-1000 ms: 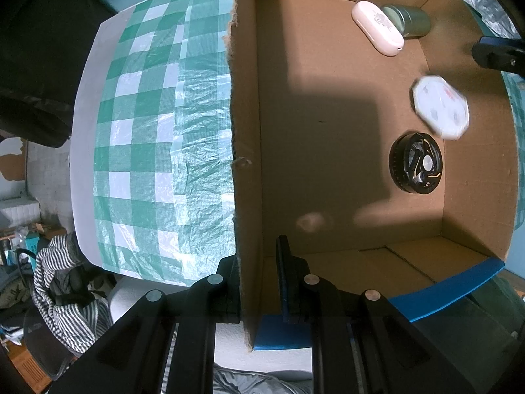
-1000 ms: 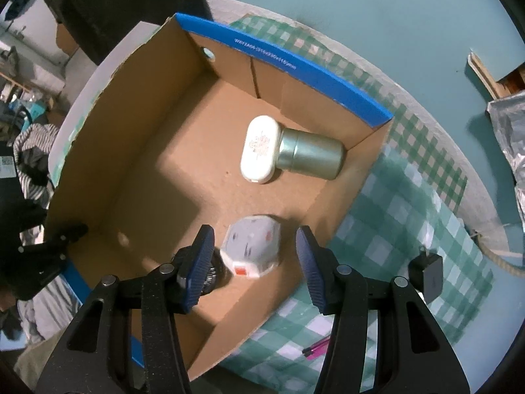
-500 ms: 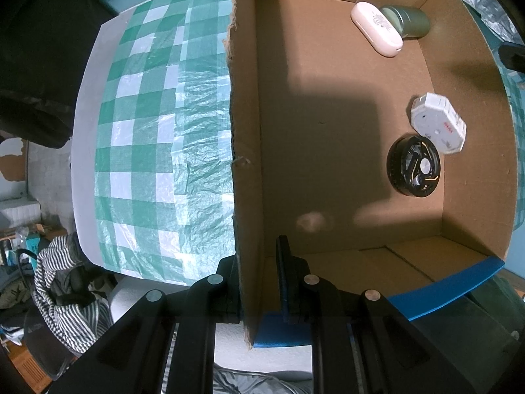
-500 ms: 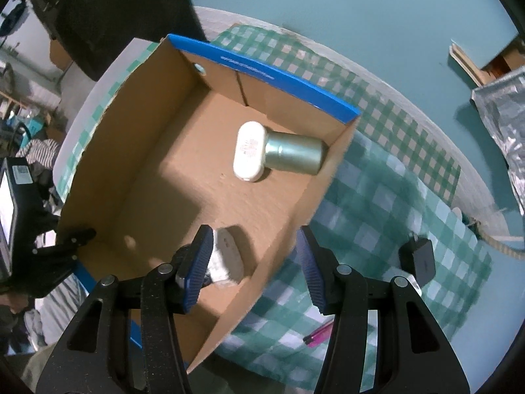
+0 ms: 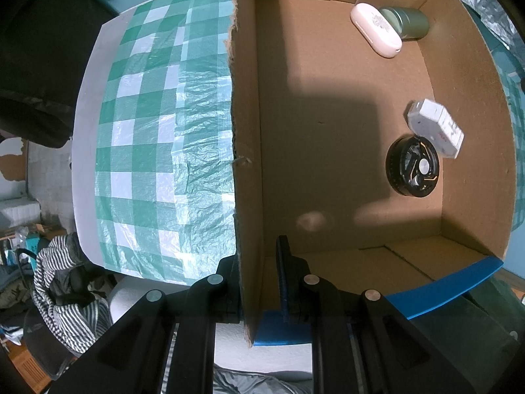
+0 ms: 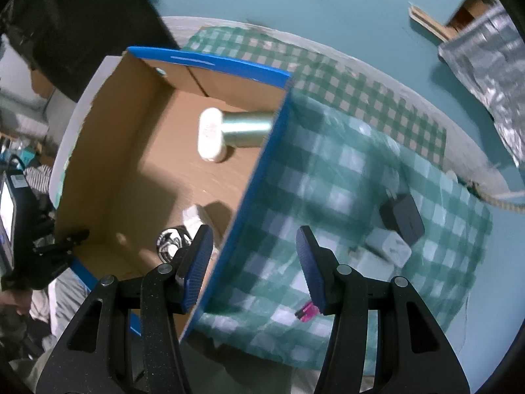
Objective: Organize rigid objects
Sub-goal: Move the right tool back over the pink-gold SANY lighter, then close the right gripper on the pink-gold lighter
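Tongs: my left tongs [image 5: 257,275] clamp the box [image 5: 244,164] wall; my right tongs [image 6: 252,262] gape empty above its blue edge.

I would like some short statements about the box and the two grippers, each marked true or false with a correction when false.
1. The left gripper is shut on a wall of the cardboard box. True.
2. The right gripper holds the white octagonal object. False: its jaws are open and empty; that object lies in the box.
3. The white oval case touches the green tin. True.
4. The black charger lies inside the box. False: it lies on the checked cloth outside.
5. The black round object is in the box. True.
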`<act>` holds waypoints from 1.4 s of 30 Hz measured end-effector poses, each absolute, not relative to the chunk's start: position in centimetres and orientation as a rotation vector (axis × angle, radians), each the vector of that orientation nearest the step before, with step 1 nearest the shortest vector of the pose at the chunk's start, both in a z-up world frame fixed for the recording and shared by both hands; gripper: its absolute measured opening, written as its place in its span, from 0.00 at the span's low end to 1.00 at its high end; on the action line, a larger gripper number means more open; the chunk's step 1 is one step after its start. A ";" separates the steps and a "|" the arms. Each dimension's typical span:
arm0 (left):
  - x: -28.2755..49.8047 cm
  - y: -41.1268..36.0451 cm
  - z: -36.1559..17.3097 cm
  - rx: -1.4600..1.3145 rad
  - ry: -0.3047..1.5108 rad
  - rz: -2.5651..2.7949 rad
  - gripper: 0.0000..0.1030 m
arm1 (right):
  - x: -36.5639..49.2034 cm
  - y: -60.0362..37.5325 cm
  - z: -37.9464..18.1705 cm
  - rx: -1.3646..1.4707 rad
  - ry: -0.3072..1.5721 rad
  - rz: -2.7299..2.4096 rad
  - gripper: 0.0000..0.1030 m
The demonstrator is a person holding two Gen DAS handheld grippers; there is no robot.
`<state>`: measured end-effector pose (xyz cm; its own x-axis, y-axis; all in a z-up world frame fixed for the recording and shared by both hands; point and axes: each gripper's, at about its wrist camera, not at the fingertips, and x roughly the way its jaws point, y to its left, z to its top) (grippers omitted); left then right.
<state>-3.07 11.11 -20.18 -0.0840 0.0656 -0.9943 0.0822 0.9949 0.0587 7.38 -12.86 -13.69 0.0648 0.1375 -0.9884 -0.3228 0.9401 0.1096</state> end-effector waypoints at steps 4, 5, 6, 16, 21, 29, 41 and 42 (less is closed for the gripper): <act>-3.1 11.2 -20.2 0.114 1.654 -0.017 0.15 | 6.9 -14.8 -14.3 -0.103 1.491 0.300 0.51; -3.1 11.2 -20.2 0.115 1.654 -0.018 0.15 | 6.8 -15.4 -14.5 -0.084 1.497 0.284 0.51; -3.1 11.2 -20.2 0.116 1.654 -0.019 0.15 | 6.6 -16.1 -14.7 -0.062 1.503 0.268 0.51; -3.2 11.2 -20.2 0.119 1.653 -0.020 0.15 | 4.7 -24.3 -19.4 0.144 1.598 0.023 0.51; -3.0 11.0 -20.2 0.126 1.657 -0.019 0.15 | 3.5 -26.4 -21.5 0.211 1.639 -0.028 0.51; -2.9 10.8 -20.1 0.127 1.657 -0.019 0.15 | 2.7 -27.7 -24.8 0.319 1.680 -0.058 0.51; -3.0 10.9 -19.9 0.120 1.653 -0.018 0.15 | 2.9 -26.2 -27.9 0.273 1.697 -0.092 0.51; -3.1 10.9 -19.9 0.120 1.654 -0.018 0.15 | 3.3 -26.0 -28.1 0.266 1.696 -0.097 0.51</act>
<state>-3.05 10.92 -19.90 -0.0814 0.0681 -0.9944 0.0892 0.9942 0.0607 3.31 -25.98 -28.07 -0.1208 0.1195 -0.9855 0.2306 0.9690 0.0892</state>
